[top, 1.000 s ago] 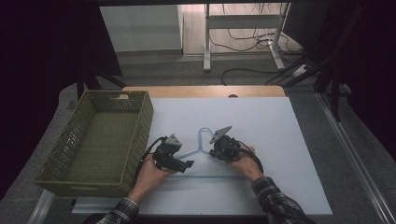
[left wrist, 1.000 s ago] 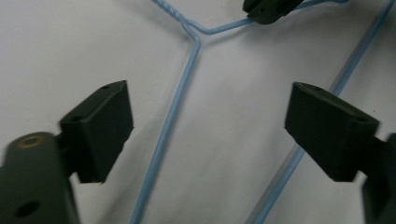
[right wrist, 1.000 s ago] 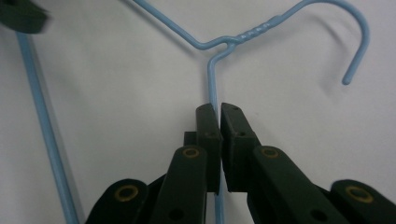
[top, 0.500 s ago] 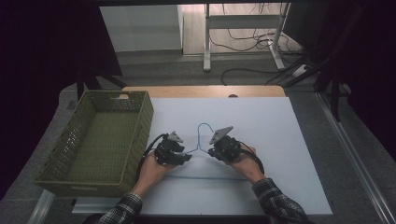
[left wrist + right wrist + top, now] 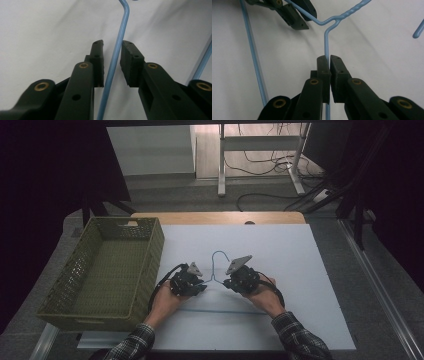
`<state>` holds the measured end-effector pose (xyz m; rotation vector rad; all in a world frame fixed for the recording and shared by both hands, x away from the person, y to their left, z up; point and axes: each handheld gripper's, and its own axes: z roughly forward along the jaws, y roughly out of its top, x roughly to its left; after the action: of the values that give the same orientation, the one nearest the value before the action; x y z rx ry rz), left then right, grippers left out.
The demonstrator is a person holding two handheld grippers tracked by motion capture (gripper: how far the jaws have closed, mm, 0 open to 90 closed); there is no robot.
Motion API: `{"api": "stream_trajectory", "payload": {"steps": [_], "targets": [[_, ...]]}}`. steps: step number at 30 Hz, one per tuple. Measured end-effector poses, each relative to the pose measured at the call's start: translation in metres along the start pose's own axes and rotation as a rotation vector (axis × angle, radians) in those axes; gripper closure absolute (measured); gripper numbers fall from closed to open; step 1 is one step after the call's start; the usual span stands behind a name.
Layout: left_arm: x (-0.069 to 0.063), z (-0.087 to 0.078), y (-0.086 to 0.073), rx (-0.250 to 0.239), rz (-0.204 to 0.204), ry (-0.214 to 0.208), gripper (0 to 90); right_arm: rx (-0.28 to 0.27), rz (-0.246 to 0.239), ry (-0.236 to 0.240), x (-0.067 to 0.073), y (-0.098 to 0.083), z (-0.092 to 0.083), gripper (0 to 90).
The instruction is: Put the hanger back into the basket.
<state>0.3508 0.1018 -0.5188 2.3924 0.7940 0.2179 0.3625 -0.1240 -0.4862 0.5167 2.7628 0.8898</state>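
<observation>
Scene: I work both grippers over a blue wire hanger lying flat on the pale sheet that covers the table, just right of a green woven basket.
Right gripper: its jaws are pinched tight on the hanger's right shoulder wire, the wire running straight out between the pads toward the twisted neck.
Left gripper: its jaws have just been closing and now stand narrow around the left shoulder wire; the wire sits between the pads, with a thin gap on each side, so I judge the grip not yet made.
Step in hand: I read it as securing the second hold before lifting the hanger.
How to do it well: I should finish the squeeze with the wire centred on the pads, not at their tips, and keep the right hand quiet so the wire does not twist.
Risk: thin wire may roll or slip out if I lift unevenly.
</observation>
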Motion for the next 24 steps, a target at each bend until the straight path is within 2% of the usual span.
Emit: {"api": "stream_trajectory", "payload": {"steps": [2,5,8,12,13,16,18,21,22,23,24], "targets": [[0.001,0.000,-0.001,-0.001,0.007,-0.008,75.6,0.000,-0.002,0.000,0.000,0.000,0.000,86.2],[0.000,0.000,-0.001,0.003,0.023,0.001,77.7,0.001,-0.002,-0.001,0.000,0.000,0.000,86.1],[0.000,-0.002,-0.001,0.005,0.071,0.010,80.0,-0.004,0.000,-0.002,0.001,-0.001,-0.001,85.7],[-0.001,-0.003,-0.001,-0.004,0.096,0.006,82.1,-0.012,0.009,-0.009,0.000,-0.001,-0.002,84.1],[-0.002,-0.003,-0.001,0.002,0.123,0.016,83.1,-0.015,0.024,-0.007,0.000,0.000,-0.004,81.5],[-0.002,-0.003,-0.001,-0.005,0.123,0.012,85.1,-0.046,0.037,-0.013,-0.003,0.003,-0.010,76.3],[-0.001,-0.004,-0.001,-0.016,0.117,0.002,85.1,-0.074,0.074,-0.016,-0.006,0.006,-0.013,71.3],[-0.001,-0.005,-0.001,-0.017,0.118,0.000,85.1,-0.100,0.120,-0.029,-0.010,0.013,-0.011,63.2],[-0.001,-0.005,-0.001,-0.017,0.118,0.000,85.1,-0.100,0.120,-0.029,-0.010,0.013,-0.011,63.2],[-0.001,-0.005,-0.001,-0.015,0.116,-0.003,85.1,-0.121,0.156,-0.034,-0.011,0.019,-0.006,57.8],[-0.001,-0.005,-0.001,-0.015,0.116,-0.003,85.1,-0.121,0.156,-0.034,-0.011,0.019,-0.006,57.8]]}}
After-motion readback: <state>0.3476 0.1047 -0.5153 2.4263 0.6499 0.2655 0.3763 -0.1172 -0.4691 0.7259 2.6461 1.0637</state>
